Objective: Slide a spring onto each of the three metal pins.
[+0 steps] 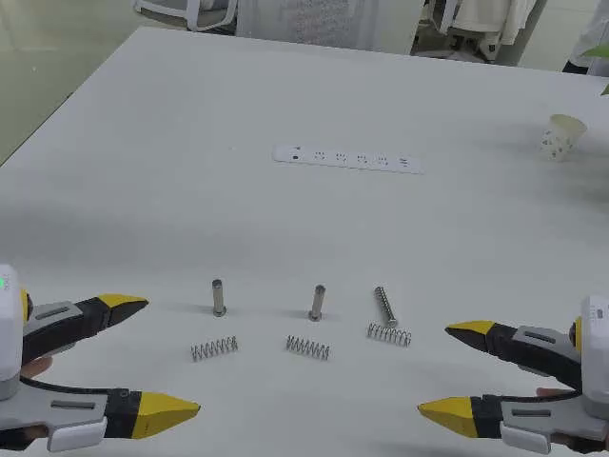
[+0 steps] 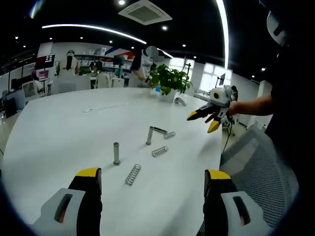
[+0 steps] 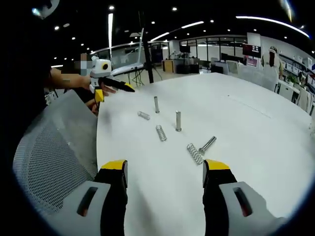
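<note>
1. Step in hand: the very start, by my read. No spring sits on any pin yet. Left gripper & right gripper both gape wide, holding nothing, flanking the row at the table's near edge.
2. Pins: left pin & mid pin stand upright. Right pin is tipped over.
3. Springs: left spring, mid spring & right spring lie flat, each just on the near side of its pin. Right spring is v. close to right pin; can't tell if touching.
4. Next move, prob.: nip one spring near its end w/o crushing the coils, line its bore over a pin top, then slide it down. Right pin likely needs standing up or holding first.
5. View diffs: head view adds a power strip & paper cup at the far side. Right gripper view shows the right pin lying flat on the table, which the head view leaves unclear. Left gripper view looks along the row from the left, w/ the right gripper beyond it.
</note>
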